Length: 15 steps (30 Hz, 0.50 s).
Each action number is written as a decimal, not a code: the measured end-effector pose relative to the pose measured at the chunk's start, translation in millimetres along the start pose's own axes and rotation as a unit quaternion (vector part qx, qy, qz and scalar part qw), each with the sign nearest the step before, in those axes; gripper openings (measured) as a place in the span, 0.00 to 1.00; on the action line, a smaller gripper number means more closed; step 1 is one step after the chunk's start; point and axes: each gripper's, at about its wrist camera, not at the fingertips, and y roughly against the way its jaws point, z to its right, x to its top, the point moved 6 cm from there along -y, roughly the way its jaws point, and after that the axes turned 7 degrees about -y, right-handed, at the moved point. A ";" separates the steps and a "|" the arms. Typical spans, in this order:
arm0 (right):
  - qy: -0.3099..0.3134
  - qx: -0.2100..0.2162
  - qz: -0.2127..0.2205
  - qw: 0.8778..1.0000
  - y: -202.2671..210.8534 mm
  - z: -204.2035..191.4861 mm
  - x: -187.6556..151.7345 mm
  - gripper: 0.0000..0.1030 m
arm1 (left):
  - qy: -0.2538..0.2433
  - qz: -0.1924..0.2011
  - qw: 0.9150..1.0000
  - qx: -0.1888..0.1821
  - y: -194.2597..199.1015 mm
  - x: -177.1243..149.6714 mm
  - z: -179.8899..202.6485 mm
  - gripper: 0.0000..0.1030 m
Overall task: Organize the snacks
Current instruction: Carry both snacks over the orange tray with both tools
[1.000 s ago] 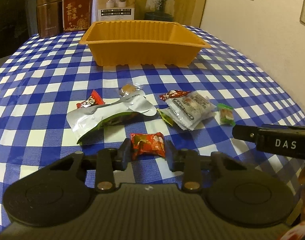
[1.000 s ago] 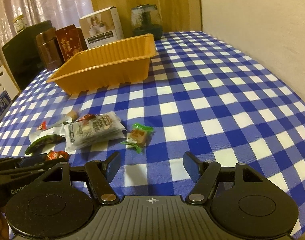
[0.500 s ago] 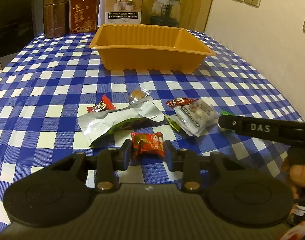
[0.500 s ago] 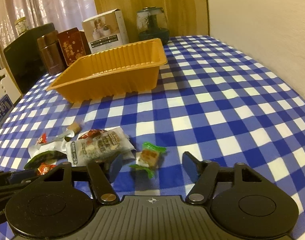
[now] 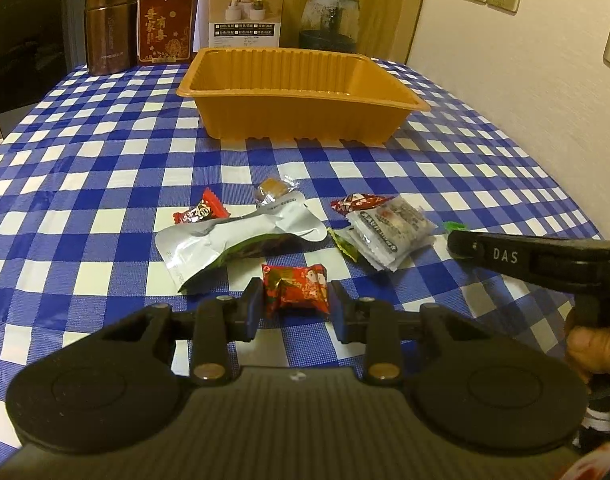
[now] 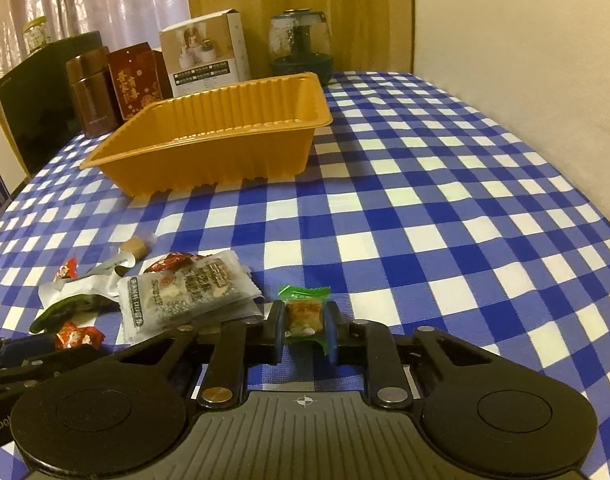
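While both tools sit low over the blue-and-white checked tablecloth (image 5: 85, 184), each has one snack between its fingers. Left gripper (image 5: 296, 307): fingers pressed to either side of a red-wrapped candy (image 5: 296, 289). Right gripper (image 6: 305, 332): fingers clamped on a green-wrapped candy (image 6: 304, 312).

Loose snacks counted on the cloth, left wrist view: one silver pouch (image 5: 233, 242), one red twist candy (image 5: 203, 213) just behind it, one clear-wrapped brown sweet (image 5: 272, 191), and a small stack of white cracker packets (image 5: 389, 230); the stack looks like two or three, the count unclear. One dark red wrapper (image 5: 355, 202) and one green-yellow wrapper (image 5: 345, 244) poke out from under that stack.

One orange tray (image 5: 301, 120) stands well beyond the snacks, nothing visible inside it.

Behind it: one brown tin (image 5: 107, 26), one red box (image 5: 167, 24), one white box (image 5: 247, 12), one glass jar (image 5: 329, 20).
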 end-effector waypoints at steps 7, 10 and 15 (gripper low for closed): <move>0.004 0.007 0.012 1.000 17.8 -2.0 7.2 0.20 | 0.001 0.012 1.000 0.002 11.9 9.9 -1.9 0.30; 0.009 0.016 0.022 1.000 26.7 -7.3 14.5 0.20 | 0.001 0.019 1.000 -0.001 18.5 17.6 -3.2 0.30; 0.013 0.032 0.031 0.999 36.1 -19.5 28.1 0.20 | -0.012 0.029 0.999 -0.003 26.9 33.5 -5.7 0.30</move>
